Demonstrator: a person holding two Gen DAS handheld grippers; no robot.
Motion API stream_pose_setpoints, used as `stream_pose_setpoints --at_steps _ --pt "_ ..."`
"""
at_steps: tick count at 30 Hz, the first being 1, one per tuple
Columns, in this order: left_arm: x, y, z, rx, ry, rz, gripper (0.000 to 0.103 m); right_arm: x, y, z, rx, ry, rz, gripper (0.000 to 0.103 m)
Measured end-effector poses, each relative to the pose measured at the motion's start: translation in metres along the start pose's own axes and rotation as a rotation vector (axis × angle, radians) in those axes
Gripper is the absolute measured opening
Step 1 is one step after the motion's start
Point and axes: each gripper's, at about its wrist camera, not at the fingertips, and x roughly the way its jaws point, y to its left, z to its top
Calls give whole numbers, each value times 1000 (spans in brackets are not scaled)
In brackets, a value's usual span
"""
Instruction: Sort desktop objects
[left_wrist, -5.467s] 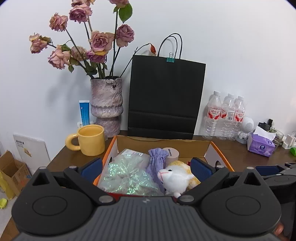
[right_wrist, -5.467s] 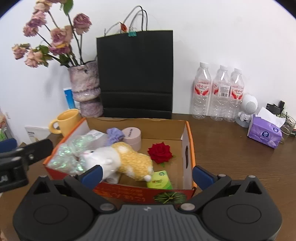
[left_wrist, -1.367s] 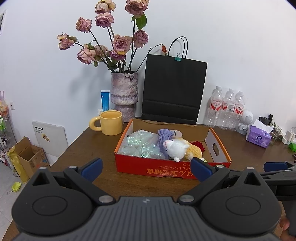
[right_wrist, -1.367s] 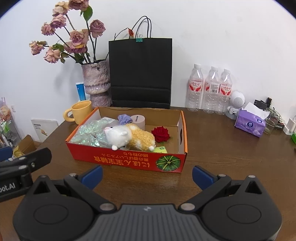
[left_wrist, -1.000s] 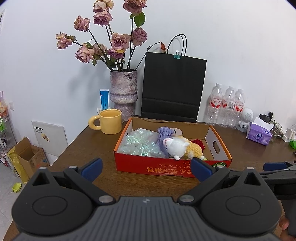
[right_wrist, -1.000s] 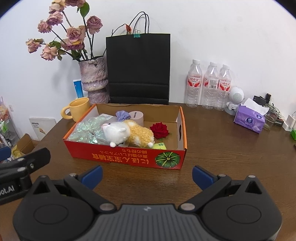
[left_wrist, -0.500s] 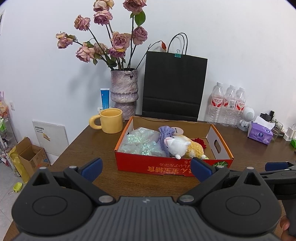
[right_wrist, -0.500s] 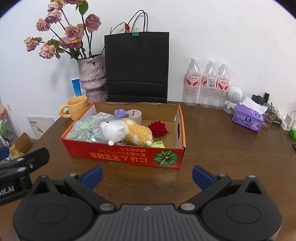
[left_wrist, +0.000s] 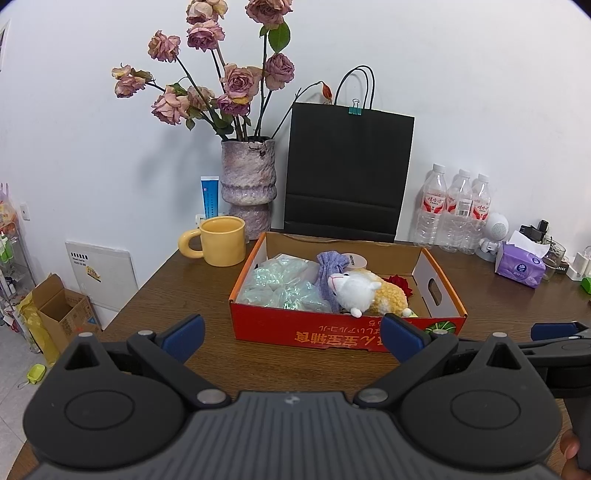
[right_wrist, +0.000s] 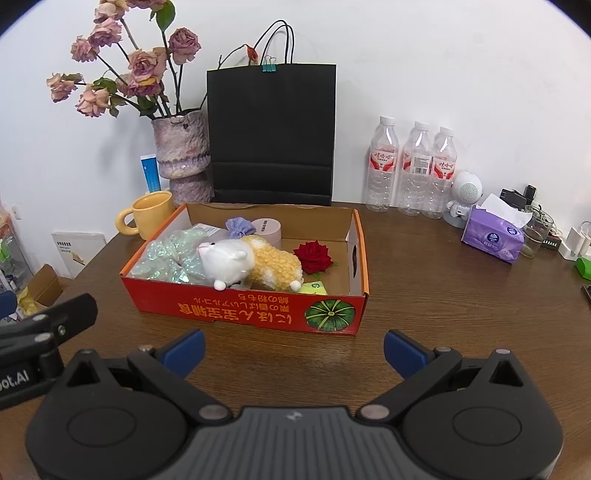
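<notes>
An orange cardboard box (right_wrist: 255, 312) (left_wrist: 332, 334) stands on the brown table. It holds a white and yellow plush sheep (right_wrist: 251, 264) (left_wrist: 364, 291), a shiny plastic bag (right_wrist: 166, 258) (left_wrist: 284, 284), a purple pouch (right_wrist: 240, 226), a pink round tin (right_wrist: 266, 229), a red rose (right_wrist: 313, 255) and a green packet (right_wrist: 314, 288). My left gripper (left_wrist: 291, 336) is open and empty, short of the box's front wall. My right gripper (right_wrist: 293, 349) is open and empty, also short of the box.
A yellow mug (right_wrist: 149, 218), a vase of dried roses (right_wrist: 183, 155) and a black paper bag (right_wrist: 271, 133) stand behind the box. Three water bottles (right_wrist: 413, 170), a white speaker (right_wrist: 463, 199) and a purple tissue pack (right_wrist: 493, 236) stand at the back right.
Both grippers have drawn back from the box and hold nearly still in the last half second. Both stay open and empty.
</notes>
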Motion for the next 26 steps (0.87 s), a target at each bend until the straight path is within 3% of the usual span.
stream_pose_setpoints --at_steps 26 --pt "0 0 0 -1 -4 -2 103 0 1 -1 -2 -3 -7 103"
